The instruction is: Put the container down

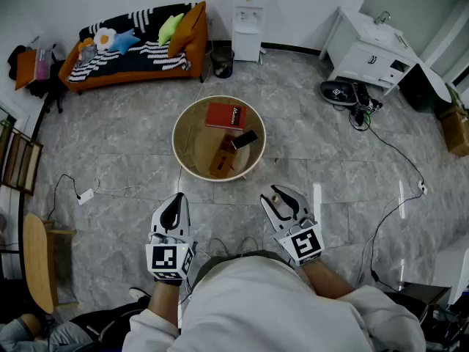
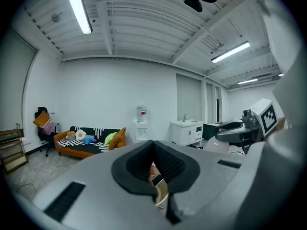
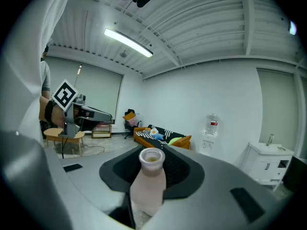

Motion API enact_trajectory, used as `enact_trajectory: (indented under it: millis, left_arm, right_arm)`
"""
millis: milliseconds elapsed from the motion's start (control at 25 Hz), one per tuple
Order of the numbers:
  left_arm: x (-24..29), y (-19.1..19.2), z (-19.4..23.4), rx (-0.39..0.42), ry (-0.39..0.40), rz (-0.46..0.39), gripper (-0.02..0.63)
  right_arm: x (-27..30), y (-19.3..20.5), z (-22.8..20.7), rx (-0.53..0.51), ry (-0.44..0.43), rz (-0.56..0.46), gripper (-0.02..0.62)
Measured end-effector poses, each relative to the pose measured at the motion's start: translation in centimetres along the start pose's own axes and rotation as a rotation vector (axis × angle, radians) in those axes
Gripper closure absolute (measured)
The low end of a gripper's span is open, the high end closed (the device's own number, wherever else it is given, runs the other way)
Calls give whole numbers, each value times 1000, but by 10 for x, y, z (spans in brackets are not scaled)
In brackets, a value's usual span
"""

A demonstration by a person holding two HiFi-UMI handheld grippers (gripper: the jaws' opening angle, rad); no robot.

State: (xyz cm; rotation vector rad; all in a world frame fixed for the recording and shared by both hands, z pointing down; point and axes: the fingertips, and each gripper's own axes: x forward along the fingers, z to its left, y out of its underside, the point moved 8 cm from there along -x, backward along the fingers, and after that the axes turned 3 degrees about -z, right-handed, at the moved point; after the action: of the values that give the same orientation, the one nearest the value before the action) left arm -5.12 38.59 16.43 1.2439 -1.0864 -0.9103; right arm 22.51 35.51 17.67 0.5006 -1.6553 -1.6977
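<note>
A pale pink, translucent bottle [image 3: 147, 186] with an open mouth stands upright between the pads of my right gripper [image 3: 152, 169], which is shut on it. In the head view that gripper [image 1: 281, 200] hovers over the floor just in front of a round beige tub [image 1: 183, 156], and the bottle's mouth [image 1: 276, 197] peeks out between the jaws. My left gripper [image 1: 174, 210] hangs level with it to the left, shut and empty. In its own view, the left gripper [image 2: 154, 164] points toward the tub.
Inside the tub lie a red book [image 1: 226, 116], a brown box [image 1: 222, 160] and a black phone [image 1: 245, 139]. An orange sofa [image 1: 132, 46], a water dispenser [image 1: 248, 20] and a white cabinet [image 1: 370, 50] stand behind. Cables [image 1: 396, 156] cross the marble floor.
</note>
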Motion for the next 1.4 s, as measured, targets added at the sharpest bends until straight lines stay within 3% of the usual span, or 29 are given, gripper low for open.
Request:
enact_trajectory:
  millis: [720, 1040, 1160, 1400]
  left_arm:
    - [0, 2, -14, 13, 5, 11, 598]
    - [0, 10, -28, 13, -31, 22, 598]
    - [0, 18, -31, 13, -48, 24, 598]
    - [15, 27, -13, 30, -53, 36, 598]
  right_arm:
    - [-5, 3, -9, -42, -19, -82, 449]
    - [-4, 13, -17, 20, -56, -21, 449]
    - [5, 21, -23, -9, -79, -52, 449]
    - [32, 25, -26, 17, -92, -9, 449]
